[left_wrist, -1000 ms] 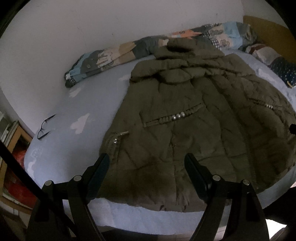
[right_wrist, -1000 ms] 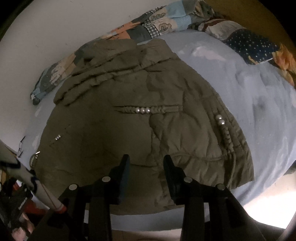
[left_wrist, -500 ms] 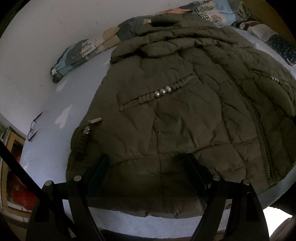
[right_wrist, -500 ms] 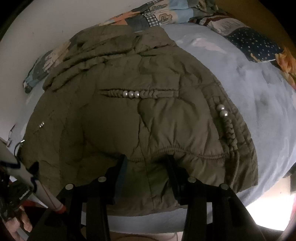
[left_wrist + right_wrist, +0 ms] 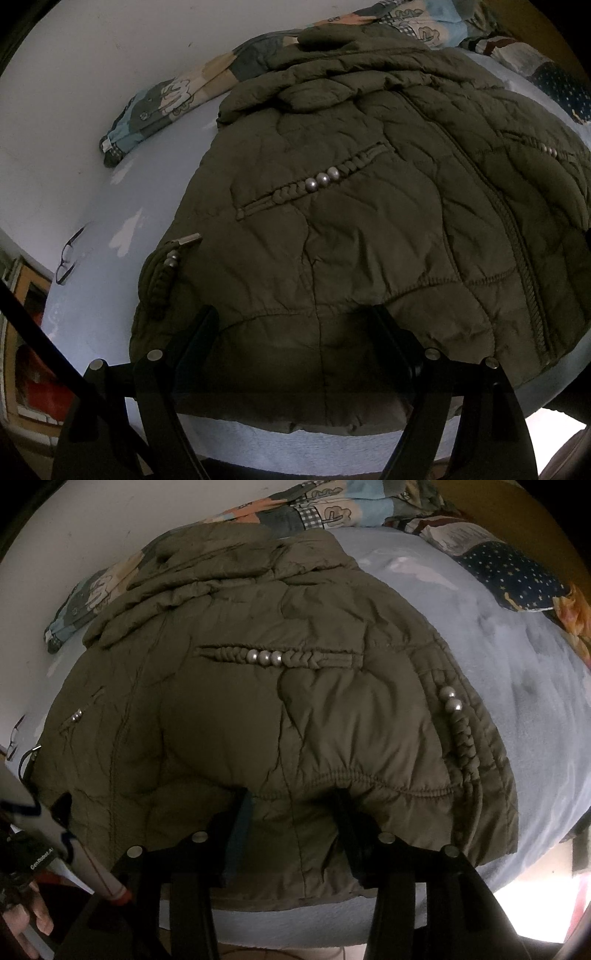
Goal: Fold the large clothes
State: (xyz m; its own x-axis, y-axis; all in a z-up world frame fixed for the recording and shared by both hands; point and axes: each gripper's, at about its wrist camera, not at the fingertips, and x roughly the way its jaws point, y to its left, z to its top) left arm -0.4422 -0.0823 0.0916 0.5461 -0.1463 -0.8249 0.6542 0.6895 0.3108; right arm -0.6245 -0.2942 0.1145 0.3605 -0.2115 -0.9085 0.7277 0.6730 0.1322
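Jacket [image 5: 369, 229] lies spread flat on the bed [image 5: 535, 716], front up, zipped down the middle, hood bunched at the 12 o'clock end against the patchwork blanket [image 5: 166, 103]. Hem sits at 6 o'clock, right at the near bed edge. Sleeves look tucked or folded up near the hood; can't tell exactly how. No body fold visible yet, so I'd call the task barely started: at most the laying-out is done, and all folds of the body are left.

Left gripper [image 5: 295, 328] hangs over the hem on the jacket's left half, jaws wide apart, straddling a broad patch of fabric, not pinching it. The beaded pocket trim [image 5: 321, 181] is at 12 o'clock from it, and the zipper pull [image 5: 184, 240] at 10 o'clock on the side edge.

Right gripper [image 5: 291, 805] is over the hem on the right half, jaws have just been opening, now about half apart with quilted fabric bulging between them. The pads look to be at the fabric, but no clamp is visible; I read it as not gripping.

Likely next: both close on the hem and carry it toward the hood. The padding is thick and slippery, so a shallow bite may slip.

Outward: glasses [image 5: 68, 258] on the sheet at 9 o'clock, well clear of the jacket. Starry pillow [image 5: 513, 576] at 2 o'clock. Person's hand [image 5: 33, 915] at the lower left of the right view.
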